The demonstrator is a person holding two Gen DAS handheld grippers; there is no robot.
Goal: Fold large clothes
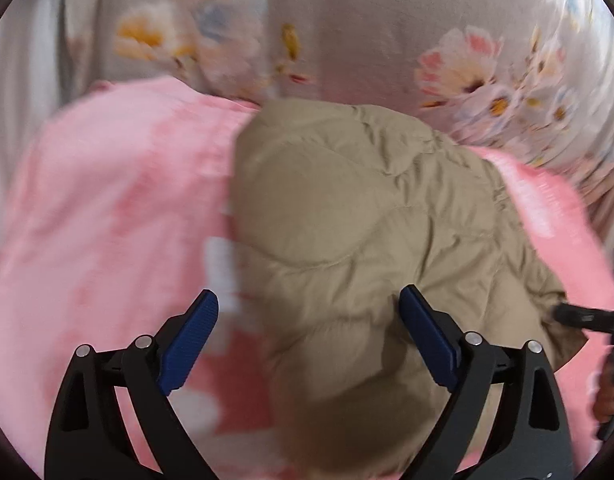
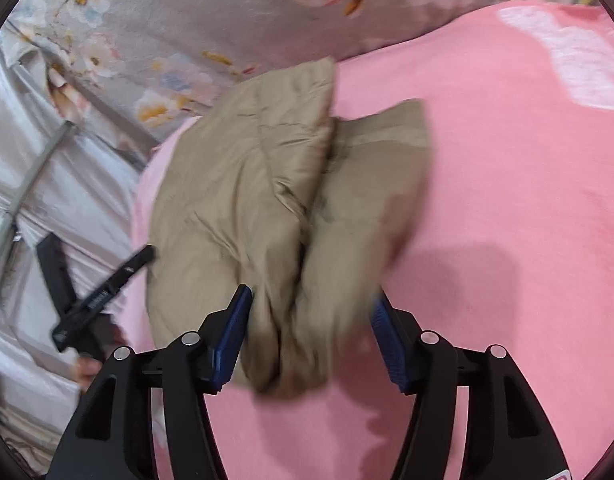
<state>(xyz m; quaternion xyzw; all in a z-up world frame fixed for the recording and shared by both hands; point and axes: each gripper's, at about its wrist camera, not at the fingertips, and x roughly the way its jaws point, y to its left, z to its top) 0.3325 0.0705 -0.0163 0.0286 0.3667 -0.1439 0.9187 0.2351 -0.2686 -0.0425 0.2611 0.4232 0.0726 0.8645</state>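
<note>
A tan padded jacket lies bunched on a pink blanket. My left gripper is open, its blue pads spread just above the jacket's near part, holding nothing. In the right wrist view the jacket is folded into a thick bundle. My right gripper stands wide, with the bundle's near end between its blue pads; the view is blurred. The right gripper's black finger shows at the right edge of the left view, and the left gripper shows at the left of the right view.
The pink blanket covers a bed with a grey floral sheet. A shiny grey cloth hangs at the left of the right wrist view.
</note>
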